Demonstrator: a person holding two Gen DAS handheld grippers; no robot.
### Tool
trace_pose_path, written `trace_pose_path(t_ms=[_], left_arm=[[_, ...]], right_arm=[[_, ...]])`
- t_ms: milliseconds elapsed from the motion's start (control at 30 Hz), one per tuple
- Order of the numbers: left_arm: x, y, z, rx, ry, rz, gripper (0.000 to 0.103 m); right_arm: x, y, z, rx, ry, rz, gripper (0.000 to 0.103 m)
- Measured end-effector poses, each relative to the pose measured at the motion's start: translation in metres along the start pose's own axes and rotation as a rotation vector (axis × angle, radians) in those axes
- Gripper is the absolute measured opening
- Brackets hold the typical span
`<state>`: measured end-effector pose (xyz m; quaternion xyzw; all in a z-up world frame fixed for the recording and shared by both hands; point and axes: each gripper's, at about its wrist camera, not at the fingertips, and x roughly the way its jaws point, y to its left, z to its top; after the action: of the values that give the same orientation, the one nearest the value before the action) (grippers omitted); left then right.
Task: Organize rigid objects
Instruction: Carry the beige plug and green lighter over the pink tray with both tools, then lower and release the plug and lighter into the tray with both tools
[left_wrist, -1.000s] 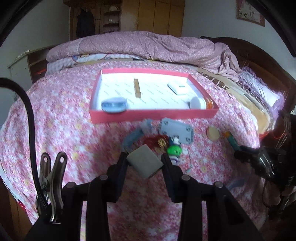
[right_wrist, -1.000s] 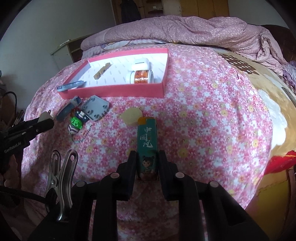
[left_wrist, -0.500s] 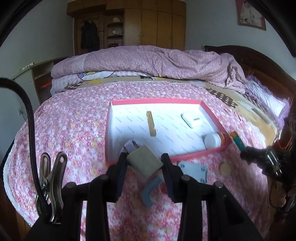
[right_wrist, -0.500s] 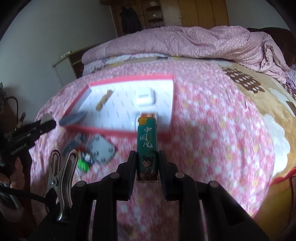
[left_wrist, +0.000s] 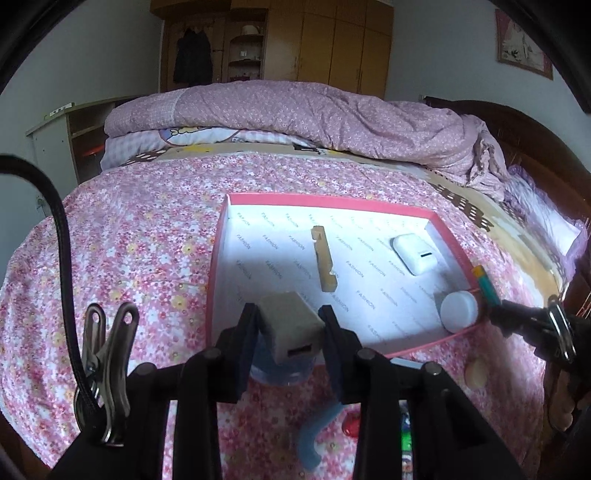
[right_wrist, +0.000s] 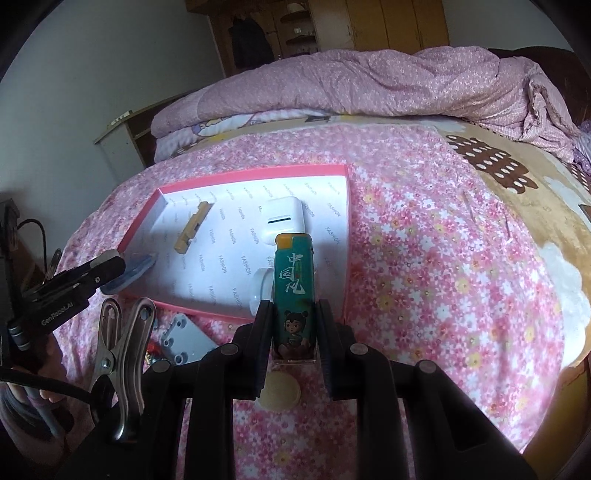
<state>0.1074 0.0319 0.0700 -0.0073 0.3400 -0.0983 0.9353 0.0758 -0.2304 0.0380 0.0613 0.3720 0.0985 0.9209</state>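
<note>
Two claws, both loaded. The left gripper (left_wrist: 288, 328) was clamped on a grey charger (left_wrist: 290, 326), hanging over the tray's (left_wrist: 218, 236) near-left corner with the tray floor just ahead. The right gripper (right_wrist: 293, 328) was pinched on a green lighter (right_wrist: 294, 291), long axis pointing straight away from the jaws, tip over the tray's near-right part above a white bottle (right_wrist: 262, 291). Each looked about ready to lower and let go, I'd guess. All of it sat on a pink floral bedspread (right_wrist: 424, 258), with a rolled quilt (left_wrist: 314, 118) and wardrobe (left_wrist: 332, 40) behind.
</note>
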Motion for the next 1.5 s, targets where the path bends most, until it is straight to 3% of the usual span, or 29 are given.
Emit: trace_pose_path(t_ms=[467, 600, 667, 933, 1200, 1500], left_arm=[[0.031, 0.002, 0.009, 0.003, 0.019, 0.015, 0.034], [0.036, 0.0, 0.01, 0.019, 0.037, 0.018, 0.042], [0.038, -0.002, 0.01, 0.032, 0.042, 0.034, 0.05], [0.046, -0.003, 0.012, 0.043, 0.043, 0.074, 0.053], [0.037, -0.005, 0.019, 0.037, 0.026, 0.072, 0.053], [0.021, -0.012, 0.017, 0.044, 0.04, 0.078, 0.054]], right_arm=[[0.016, 0.005, 0.015, -0.043, -0.024, -0.038, 0.024], [0.022, 0.005, 0.023, -0.043, -0.023, -0.037, 0.024], [0.025, 0.004, 0.028, -0.042, -0.027, -0.037, 0.024], [0.035, 0.001, 0.044, -0.026, -0.012, -0.017, 0.025], [0.039, 0.004, 0.05, -0.049, -0.007, -0.027, 0.032], [0.017, 0.015, 0.041, -0.079, -0.034, 0.002, 0.04]])
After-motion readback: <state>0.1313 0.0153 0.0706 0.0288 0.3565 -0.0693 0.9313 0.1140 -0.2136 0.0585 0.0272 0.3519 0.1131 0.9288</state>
